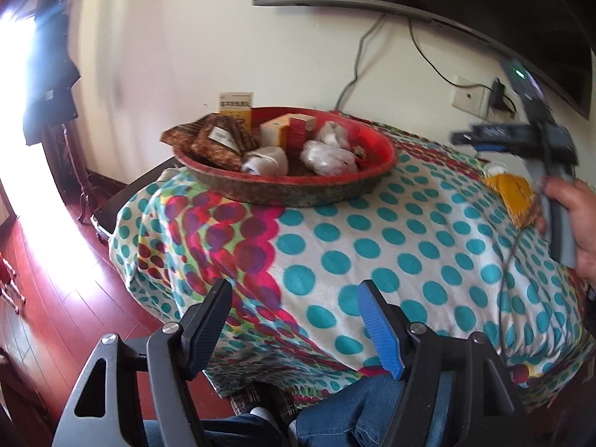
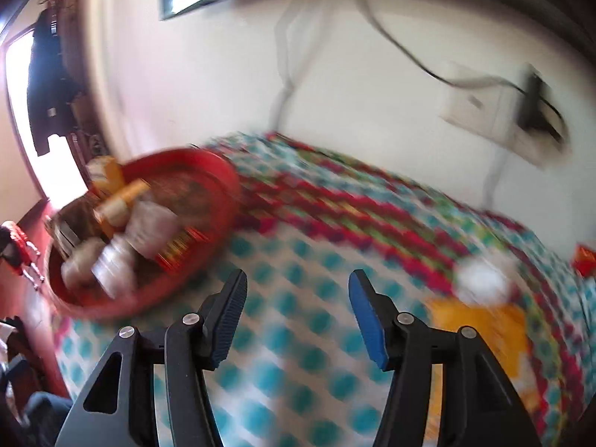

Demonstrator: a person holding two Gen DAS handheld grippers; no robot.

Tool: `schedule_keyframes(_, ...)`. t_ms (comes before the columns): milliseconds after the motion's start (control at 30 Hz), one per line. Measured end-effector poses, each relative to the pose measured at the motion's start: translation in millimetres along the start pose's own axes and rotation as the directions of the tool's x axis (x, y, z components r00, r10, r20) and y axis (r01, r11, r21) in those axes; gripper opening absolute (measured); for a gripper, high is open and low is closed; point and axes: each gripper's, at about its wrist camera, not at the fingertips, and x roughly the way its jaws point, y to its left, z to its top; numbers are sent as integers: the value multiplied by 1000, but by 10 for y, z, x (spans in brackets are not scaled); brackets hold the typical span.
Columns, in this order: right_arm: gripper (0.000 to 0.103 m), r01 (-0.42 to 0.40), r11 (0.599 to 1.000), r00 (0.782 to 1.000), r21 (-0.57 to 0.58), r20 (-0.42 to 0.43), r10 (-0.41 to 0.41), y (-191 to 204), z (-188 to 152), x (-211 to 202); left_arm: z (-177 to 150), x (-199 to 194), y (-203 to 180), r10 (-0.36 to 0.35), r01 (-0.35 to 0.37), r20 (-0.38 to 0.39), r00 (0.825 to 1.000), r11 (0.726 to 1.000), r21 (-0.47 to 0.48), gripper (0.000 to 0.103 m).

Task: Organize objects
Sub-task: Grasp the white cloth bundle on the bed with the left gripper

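1. Left gripper (image 1: pixel 294 298): its fingers are standing spread, one black pad (image 1: pixel 214 320) and one blue, nothing between them. Only the polka-dot blanket (image 1: pixel 372 231) is showing in the gap.
2. A red tray (image 1: pixel 376 149) is sitting on the blanket well ahead of the left fingertips, slightly to the black-pad side. It is holding brown patterned packets (image 1: pixel 208 141), a yellow-and-white box (image 1: pixel 275 130), a red box (image 1: pixel 298 128), a tall box (image 1: pixel 234 104) leaning at the back rim, and several white wrapped bundles (image 1: pixel 327 156).
3. Far out past the blue pad, a yellow packet (image 1: pixel 512 193) is lying on the blanket with a small white item (image 1: pixel 497 167) touching its far edge.
4. A person's hand (image 1: pixel 573 219) is gripping the handle of the other gripper at the edge of the left wrist view, just beside the yellow packet; that gripper's fingers are not readable from here.
5. Right gripper (image 2: pixel 298 287): the view is heavily blurred, yet the fingers are clearly parted, with nothing pinched; blanket is showing between them.
6. From the right wrist view, the tray (image 2: pixel 223 171) is lying ahead and off to the black-finger side, contents smeared. The yellow packet (image 2: pixel 480 320) and white item (image 2: pixel 480 279) are sitting just beyond the blue finger (image 2: pixel 367 320), apart from it.
7. A pair of jeans-clad knees (image 1: pixel 342 406) is showing below the blanket's hem, behind the left fingers.
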Motion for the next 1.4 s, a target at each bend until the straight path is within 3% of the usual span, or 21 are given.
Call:
schedule_keyframes(167,71,50,993,998,104,31,-53,-714,-495,-393,31,13,-191,-20,20,-13,1000,998,52,72)
schedule_keyframes(333,73,81,979,994,186,54,-92,-1175,-870,-649,304,47,-529,-83,83,-8,997,991,105,72)
schedule_keyframes(500,73,126,974,990,188,32,-135,-1374,-1071,-636,705,192,-1021,-168,170,-25,986,978,124,72)
schedule_keyframes(567,75,105,968,993,228,31,-116,-1497,-1117,-662,836,268,-1216,-206,209,-33,978,970,127,72)
schedule_keyframes(667,85,86,963,993,255,54,-103,-1544,-1136,-700,1077,449,-1594,-253,258,-55,966,957,132,72)
schedule_keyframes(733,86,86,964,992,253,67,-107,-1532,-1136,-726,1238,566,-1848,-282,291,-76,956,946,141,72)
schedule_keyframes(867,87,93,970,992,224,65,-111,-1472,-1124,-718,1586,831,-2498,-318,331,-96,943,914,233,72)
schedule_keyframes(933,87,97,970,991,223,67,-114,-1469,-1124,-727,1733,957,-2815,-320,335,-100,942,892,304,72)
schedule_keyframes(1000,88,90,967,992,239,64,-108,-1506,-1130,-724,1870,1147,-3198,-321,342,-121,939,853,395,72)
schedule_keyframes(1100,88,58,956,995,288,65,-80,-1609,-1155,-724,1957,1470,-3609,-304,355,-184,935,816,457,72)
schedule_keyframes(1267,89,27,927,998,374,48,-48,-1779,-1204,-676,1937,1944,-4003,-196,288,-234,952,826,484,72)
schedule_keyframes(1400,89,28,925,998,379,38,-46,-1784,-1201,-656,1895,2169,-4126,-199,306,-269,942,837,453,72)
